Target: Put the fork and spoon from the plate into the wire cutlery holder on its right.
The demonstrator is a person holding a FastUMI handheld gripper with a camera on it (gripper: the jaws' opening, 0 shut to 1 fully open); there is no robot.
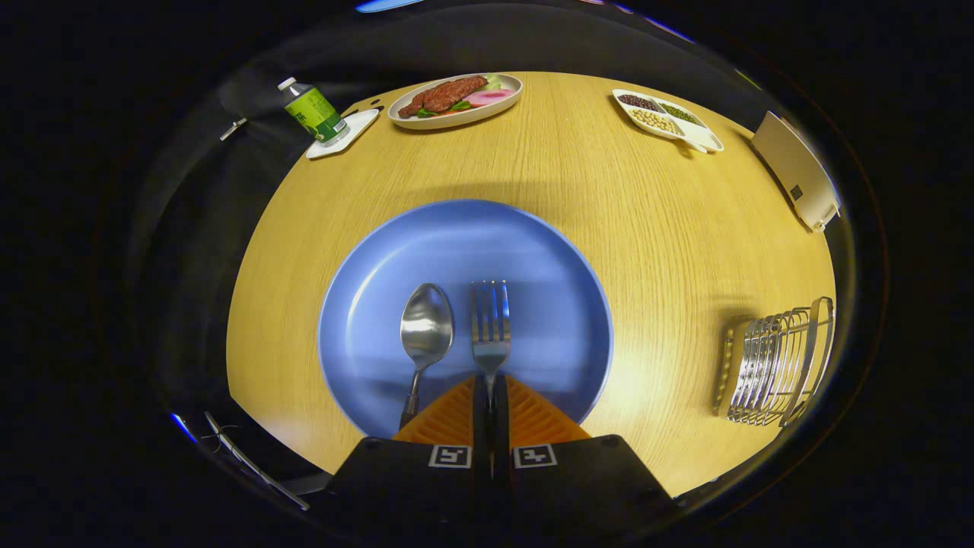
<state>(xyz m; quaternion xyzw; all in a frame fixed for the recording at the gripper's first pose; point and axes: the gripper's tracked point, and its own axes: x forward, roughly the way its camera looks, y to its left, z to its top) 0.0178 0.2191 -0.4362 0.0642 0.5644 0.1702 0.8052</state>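
Two utensils on blue plate (533, 243), tongs (491, 388) pinching fork (491, 327) handle, spoon (426, 331) beside, bottle label unreadable.

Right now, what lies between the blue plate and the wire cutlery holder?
In the gripper view, only bare wooden table separates the blue plate from the wire cutlery holder.

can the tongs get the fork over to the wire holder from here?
Probably yes. The tongs look closed on the fork handle over the blue plate. Bare wooden table lies between plate and wire cutlery holder; the spoon sits on the other side.
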